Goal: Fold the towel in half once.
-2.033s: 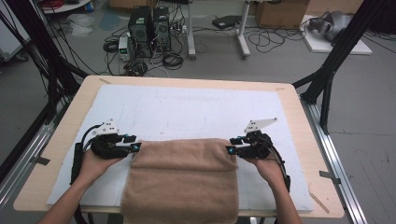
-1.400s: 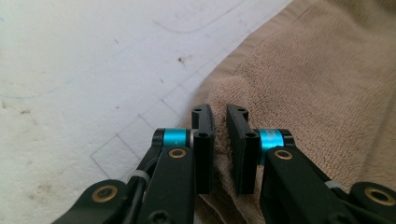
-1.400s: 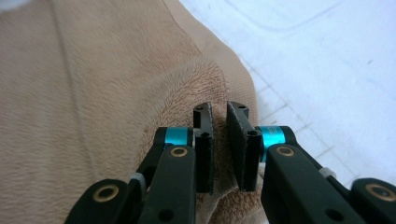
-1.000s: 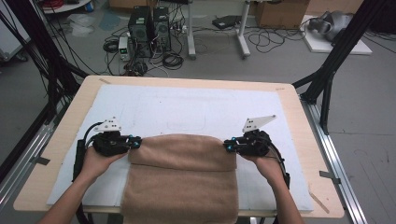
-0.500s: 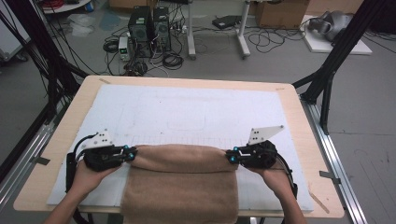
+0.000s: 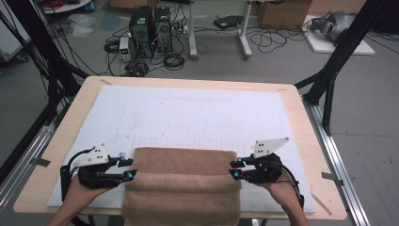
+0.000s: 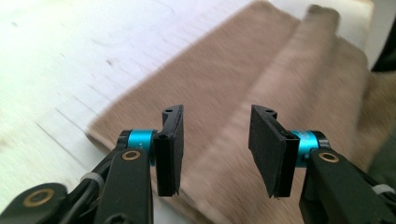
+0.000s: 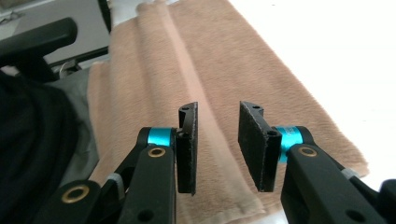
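Note:
A tan towel (image 6: 183, 181) lies folded at the table's near edge, its front part hanging over the edge. A raised fold runs across it (image 8: 191, 93). My left gripper (image 6: 126, 168) stands open at the towel's left end, jaws apart with nothing between them; the towel (image 7: 243, 93) lies just beyond its pads. My right gripper (image 6: 234, 168) stands open at the towel's right end, the fold showing through the gap between its jaws (image 8: 217, 144).
A white mat (image 6: 188, 113) covers the wooden table (image 6: 301, 122), bare beyond the towel. Black frame legs (image 6: 329, 70) stand at the table's right and left. Computers and cables (image 6: 150, 28) sit on the floor behind. A dark chair (image 8: 37, 37) is near the person.
Both grippers pulled the towel's far edge toward the person, folding it over, then let go. Their jaws now stand open at the towel's ends.

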Demonstrator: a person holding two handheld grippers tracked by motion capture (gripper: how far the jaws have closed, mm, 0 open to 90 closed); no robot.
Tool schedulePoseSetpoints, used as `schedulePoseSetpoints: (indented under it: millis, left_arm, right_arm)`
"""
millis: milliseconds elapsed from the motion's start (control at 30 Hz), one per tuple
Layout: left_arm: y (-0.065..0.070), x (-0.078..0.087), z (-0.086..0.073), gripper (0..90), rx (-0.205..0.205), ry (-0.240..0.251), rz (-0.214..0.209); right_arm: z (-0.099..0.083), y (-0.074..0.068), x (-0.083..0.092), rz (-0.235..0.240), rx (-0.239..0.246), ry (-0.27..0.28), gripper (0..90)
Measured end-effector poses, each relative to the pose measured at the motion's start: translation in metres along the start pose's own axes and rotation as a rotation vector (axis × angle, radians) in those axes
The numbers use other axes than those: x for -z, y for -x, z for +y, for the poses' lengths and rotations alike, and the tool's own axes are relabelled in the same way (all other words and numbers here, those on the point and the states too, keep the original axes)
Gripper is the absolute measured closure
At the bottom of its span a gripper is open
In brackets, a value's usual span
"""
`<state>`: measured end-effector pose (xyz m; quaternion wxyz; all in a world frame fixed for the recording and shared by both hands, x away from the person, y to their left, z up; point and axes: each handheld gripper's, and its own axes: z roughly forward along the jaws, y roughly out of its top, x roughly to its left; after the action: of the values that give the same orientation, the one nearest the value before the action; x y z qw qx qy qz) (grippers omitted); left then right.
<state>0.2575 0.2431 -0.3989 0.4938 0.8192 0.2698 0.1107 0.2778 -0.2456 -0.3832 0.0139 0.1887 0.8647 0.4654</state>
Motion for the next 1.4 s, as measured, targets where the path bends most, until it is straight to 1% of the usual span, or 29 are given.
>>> schedulePoseSetpoints:
  millis: [33,67,100,167,267,300,333,400,467,533,567,633,667,700,767,800,867,933,967,1000,1067,1100,1133,1200,1267,1300,1333,1367,1400]
  left_arm:
    - [-0.003,-0.004,0.002,54.8,-0.002,-0.002,0.021]
    - [-0.008,-0.008,0.003,54.8,0.002,-0.006,0.044]
    - [-0.013,-0.012,0.003,54.8,0.004,-0.013,0.057]
    - [-0.022,-0.02,0.003,54.8,0.017,-0.034,0.084]
    - [-0.034,-0.029,0.0,53.4,0.022,-0.059,0.127]
    - [-0.037,-0.031,-0.001,52.2,0.021,-0.072,0.144]
    - [-0.041,-0.034,-0.002,52.0,0.031,-0.085,0.156]
    - [-0.05,-0.04,-0.005,51.0,0.065,-0.105,0.148]
    - [-0.056,-0.047,-0.008,49.4,0.084,-0.132,0.165]
    - [-0.059,-0.053,-0.009,45.9,0.097,-0.128,0.173]
    - [-0.06,-0.055,-0.01,45.6,0.106,-0.128,0.174]
    - [-0.063,-0.058,-0.012,43.2,0.115,-0.149,0.179]
    - [-0.065,-0.059,-0.013,42.4,0.127,-0.162,0.172]
    - [-0.066,-0.061,-0.014,41.8,0.144,-0.169,0.162]
    - [-0.066,-0.061,-0.014,41.5,0.136,-0.172,0.16]
    - [-0.065,-0.061,-0.014,42.1,0.135,-0.173,0.15]
    - [-0.063,-0.062,-0.013,42.8,0.123,-0.177,0.15]
    - [-0.062,-0.061,-0.013,49.8,0.111,-0.178,0.127]
    - [-0.061,-0.062,-0.013,55.1,0.104,-0.179,0.118]
    - [-0.06,-0.062,-0.013,57.8,0.097,-0.18,0.117]
    - [-0.059,-0.063,-0.013,67.7,0.093,-0.179,0.089]
    - [-0.059,-0.062,-0.012,70.9,0.094,-0.18,0.08]
    - [-0.058,-0.062,-0.012,74.8,0.089,-0.18,0.067]
    - [-0.057,-0.062,-0.011,79.8,0.083,-0.176,0.07]
    - [-0.059,-0.062,-0.01,81.9,0.079,-0.17,0.084]
    - [-0.059,-0.061,-0.008,82.3,0.083,-0.16,0.094]
    - [-0.061,-0.061,-0.007,82.6,0.089,-0.151,0.101]
    - [-0.063,-0.061,-0.003,82.7,0.091,-0.158,0.107]
    - [-0.065,-0.062,0.002,82.8,0.088,-0.147,0.122]
  right_arm:
    - [0.001,0.003,-0.001,-0.023,-0.002,-0.005,65.5]
    - [0.001,0.007,-0.003,-0.029,-0.015,-0.008,64.5]
    - [0.001,0.012,-0.006,-0.048,-0.025,-0.012,62.2]
    - [0.0,0.022,-0.014,-0.094,-0.038,-0.047,60.6]
    - [-0.003,0.036,-0.024,-0.133,-0.066,-0.063,55.9]
    - [-0.003,0.04,-0.027,-0.136,-0.07,-0.067,53.7]
    - [-0.003,0.044,-0.03,-0.163,-0.073,-0.074,51.5]
    - [-0.003,0.051,-0.035,-0.192,-0.076,-0.096,50.4]
    - [-0.005,0.057,-0.04,-0.207,-0.078,-0.116,50.5]
    - [-0.007,0.061,-0.043,-0.231,-0.083,-0.14,49.3]
    - [-0.008,0.063,-0.044,-0.236,-0.088,-0.141,47.7]
    - [-0.012,0.066,-0.045,-0.236,-0.108,-0.144,44.1]
    - [-0.014,0.068,-0.045,-0.238,-0.117,-0.147,43.2]
    - [-0.016,0.07,-0.046,-0.228,-0.131,-0.147,42.8]
    - [-0.02,0.073,-0.048,-0.224,-0.149,-0.147,40.9]
    - [-0.022,0.074,-0.049,-0.215,-0.157,-0.15,40.9]
    - [-0.023,0.074,-0.051,-0.211,-0.159,-0.147,41.1]
    - [-0.023,0.074,-0.051,-0.214,-0.154,-0.145,43.8]
    - [-0.023,0.073,-0.051,-0.211,-0.154,-0.149,47.1]
    - [-0.023,0.073,-0.052,-0.203,-0.146,-0.149,52.6]
    - [-0.022,0.071,-0.053,-0.181,-0.127,-0.154,61.9]
    - [-0.021,0.07,-0.054,-0.155,-0.123,-0.152,71.4]
    - [-0.021,0.071,-0.054,-0.141,-0.125,-0.151,74.2]
    - [-0.02,0.07,-0.053,-0.13,-0.125,-0.156,82.0]
    - [-0.017,0.07,-0.051,-0.132,-0.119,-0.167,83.7]
    - [-0.015,0.07,-0.05,-0.144,-0.118,-0.169,84.1]
    - [-0.013,0.071,-0.049,-0.153,-0.114,-0.169,84.4]
    - [-0.011,0.074,-0.047,-0.165,-0.112,-0.159,84.5]
    - [-0.007,0.076,-0.045,-0.17,-0.123,-0.154,84.5]
